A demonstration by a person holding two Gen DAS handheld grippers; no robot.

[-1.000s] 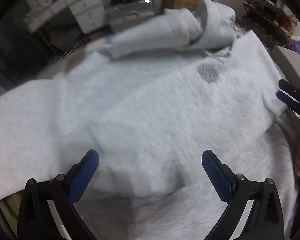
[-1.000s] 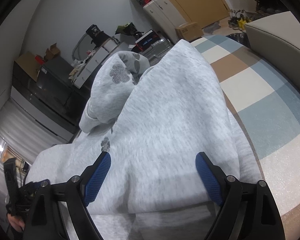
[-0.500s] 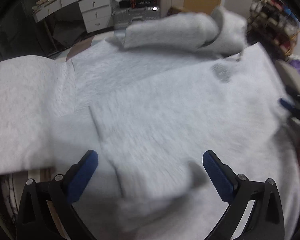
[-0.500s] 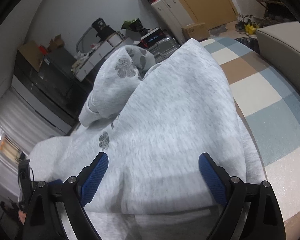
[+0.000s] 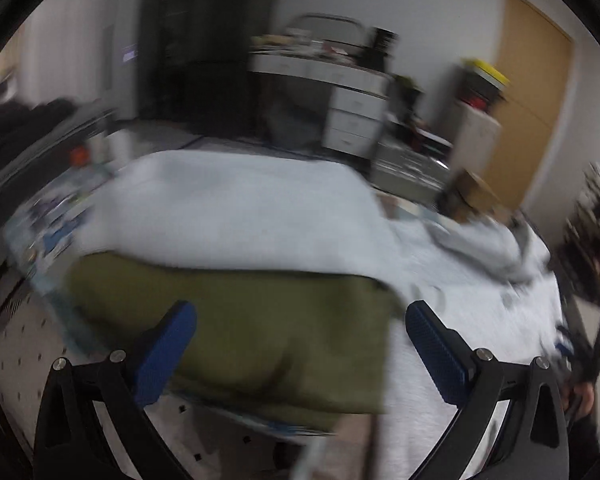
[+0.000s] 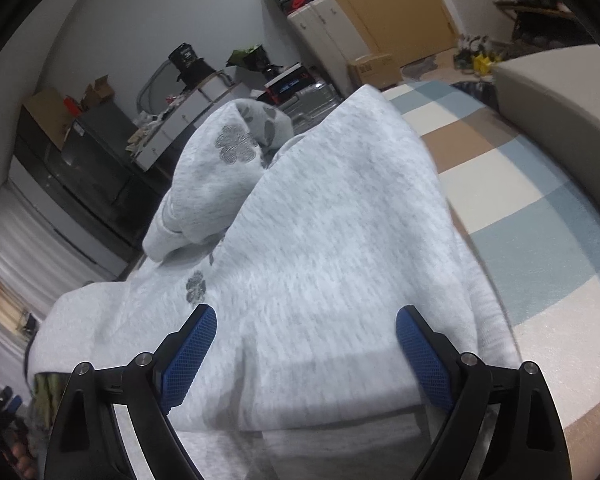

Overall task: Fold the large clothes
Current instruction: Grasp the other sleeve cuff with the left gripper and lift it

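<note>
A light grey hoodie (image 6: 324, 240) with grey clover prints lies spread on the checked rug (image 6: 548, 216); its hood (image 6: 228, 160) is bunched at the far end. My right gripper (image 6: 306, 344) is open and empty, low over the folded near edge. In the blurred left wrist view the hoodie (image 5: 236, 216) shows with an olive-green cloth (image 5: 260, 328) in front of it. My left gripper (image 5: 300, 340) is open and empty above the green cloth.
A beige sofa edge (image 6: 560, 92) stands at the right. Drawers (image 5: 352, 108), a dark cabinet (image 5: 204, 60), boxes and a wooden door (image 6: 384, 4) line the far wall. Small clutter (image 5: 56, 224) lies left of the hoodie.
My left gripper has swung left and tilted up, off the hoodie's body to the green cloth at its left side. My right gripper has hardly moved.
</note>
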